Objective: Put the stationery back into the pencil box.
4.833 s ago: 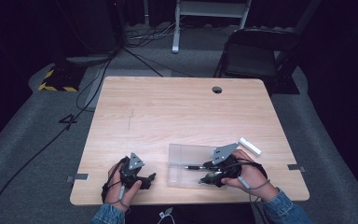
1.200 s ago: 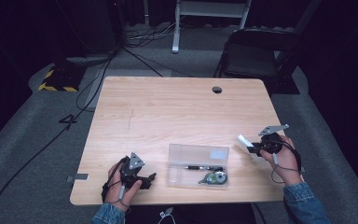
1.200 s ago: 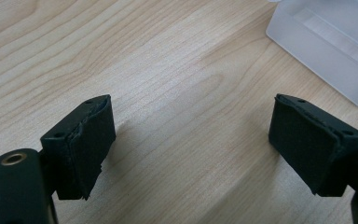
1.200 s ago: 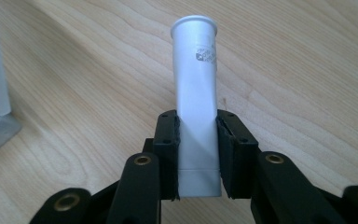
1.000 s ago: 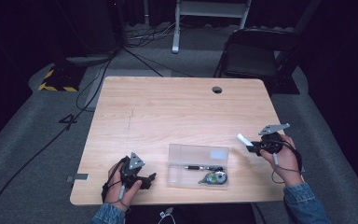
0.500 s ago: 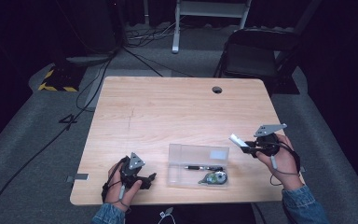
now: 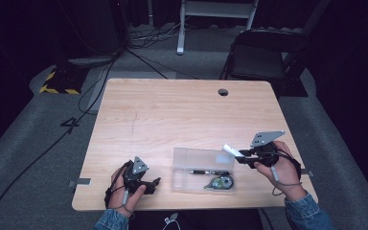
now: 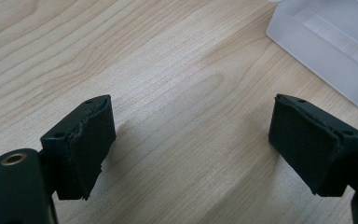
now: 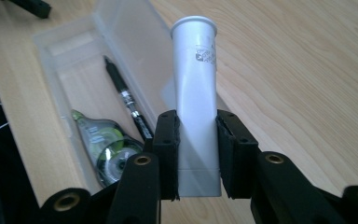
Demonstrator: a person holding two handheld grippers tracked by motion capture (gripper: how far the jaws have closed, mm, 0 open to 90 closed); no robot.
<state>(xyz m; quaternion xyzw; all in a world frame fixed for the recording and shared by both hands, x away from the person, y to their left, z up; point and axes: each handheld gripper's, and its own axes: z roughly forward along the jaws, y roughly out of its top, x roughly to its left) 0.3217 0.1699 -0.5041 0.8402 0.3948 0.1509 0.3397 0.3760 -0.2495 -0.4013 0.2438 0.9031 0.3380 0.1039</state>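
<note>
My right gripper (image 7: pixel 242 156) (image 9: pixel 196 149) is shut on a white tube (image 7: pixel 229 149) (image 9: pixel 196 100), held above the right end of a clear plastic box (image 7: pixel 199 162) (image 9: pixel 70 56). Inside the box lie a black pen (image 7: pixel 210 172) (image 9: pixel 126 100) and a green correction-tape roller (image 7: pixel 219 182) (image 9: pixel 107 149). My left gripper (image 7: pixel 154 182) (image 8: pixel 191 140) rests open on the wooden table (image 7: pixel 172 120) near its front edge, left of the box, with nothing between its pads; a corner of the box (image 8: pixel 331 46) lies ahead of it.
A round cable hole (image 7: pixel 223 92) sits at the table's far right. A black chair (image 7: pixel 261 57) stands behind the table. Cables cross the grey floor at the left, beside a yellow-and-black striped block (image 7: pixel 57 84).
My right gripper let go inside the box, went out to the table's right edge, closed on the white tube and now carries it left toward the box. The left gripper has stayed put.
</note>
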